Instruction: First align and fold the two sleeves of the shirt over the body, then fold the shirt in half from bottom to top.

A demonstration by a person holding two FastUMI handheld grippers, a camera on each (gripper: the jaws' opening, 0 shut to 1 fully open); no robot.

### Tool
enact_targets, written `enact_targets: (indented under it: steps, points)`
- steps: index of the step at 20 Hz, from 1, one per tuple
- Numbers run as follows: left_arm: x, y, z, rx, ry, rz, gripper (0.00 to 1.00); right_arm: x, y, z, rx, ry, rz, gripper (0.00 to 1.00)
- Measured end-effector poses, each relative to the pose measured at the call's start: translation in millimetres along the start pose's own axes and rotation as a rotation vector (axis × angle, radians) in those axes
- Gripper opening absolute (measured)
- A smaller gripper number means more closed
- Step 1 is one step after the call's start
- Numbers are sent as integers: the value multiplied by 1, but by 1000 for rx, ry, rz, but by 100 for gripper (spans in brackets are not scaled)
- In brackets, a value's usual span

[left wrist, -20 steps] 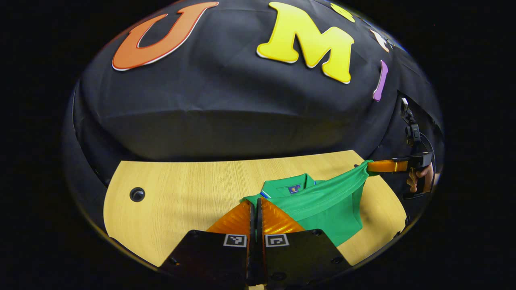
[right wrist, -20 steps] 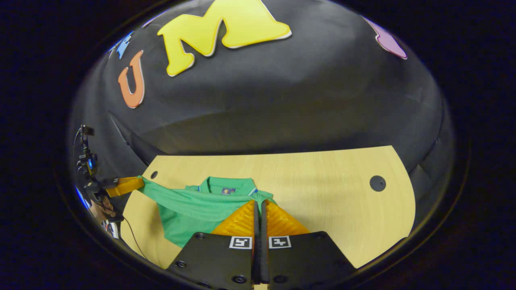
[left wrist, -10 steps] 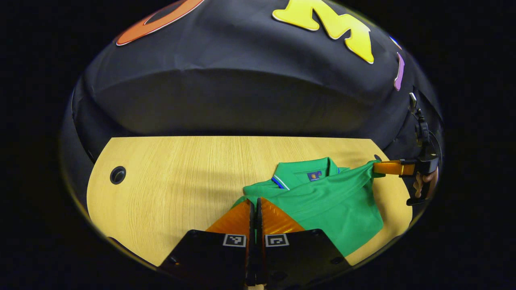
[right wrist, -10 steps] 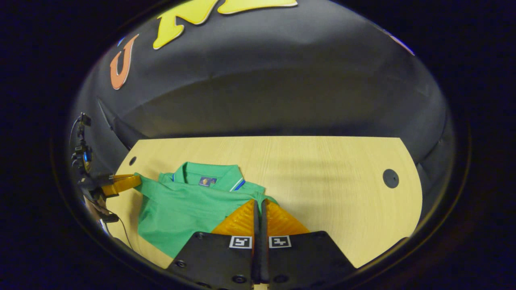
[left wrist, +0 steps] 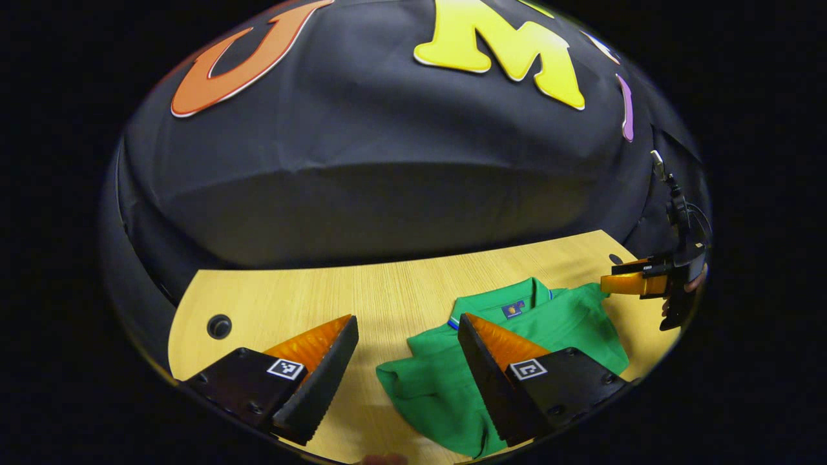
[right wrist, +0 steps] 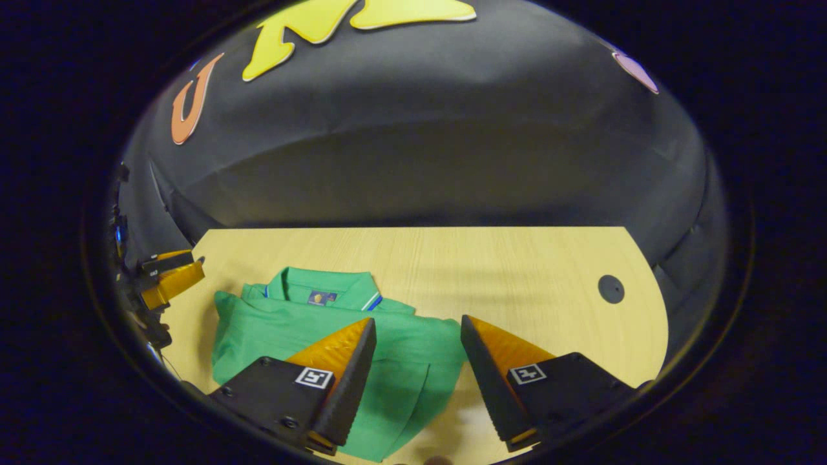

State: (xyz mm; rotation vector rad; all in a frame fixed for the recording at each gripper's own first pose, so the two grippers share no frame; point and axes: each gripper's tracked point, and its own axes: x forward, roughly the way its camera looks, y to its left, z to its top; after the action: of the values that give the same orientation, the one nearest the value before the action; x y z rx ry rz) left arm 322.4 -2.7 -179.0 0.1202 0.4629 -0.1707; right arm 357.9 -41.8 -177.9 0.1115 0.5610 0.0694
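Both tongs — left (left wrist: 407, 323), right (right wrist: 417, 326) — gape wide (gripping nothing) above the shirt (right wrist: 284, 329).

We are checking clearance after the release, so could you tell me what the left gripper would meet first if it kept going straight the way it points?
Probably the light wooden table; the folded green polo shirt lies right of the left gripper's line. Depth unclear.

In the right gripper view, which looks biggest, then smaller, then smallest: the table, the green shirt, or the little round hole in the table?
1. Table, largest: it spreads across the view.
2. Green shirt, covering only the table's left part.
3. Round hole, a small dark dot near the table's right edge.
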Motion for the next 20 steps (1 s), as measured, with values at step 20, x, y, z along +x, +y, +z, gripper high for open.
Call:
enact_targets:
  steps: [20]
  points:
    - [-270, -33, 5, -52, -150, 43, 99, -225, 54, -41, -6, -221, 38, 97]
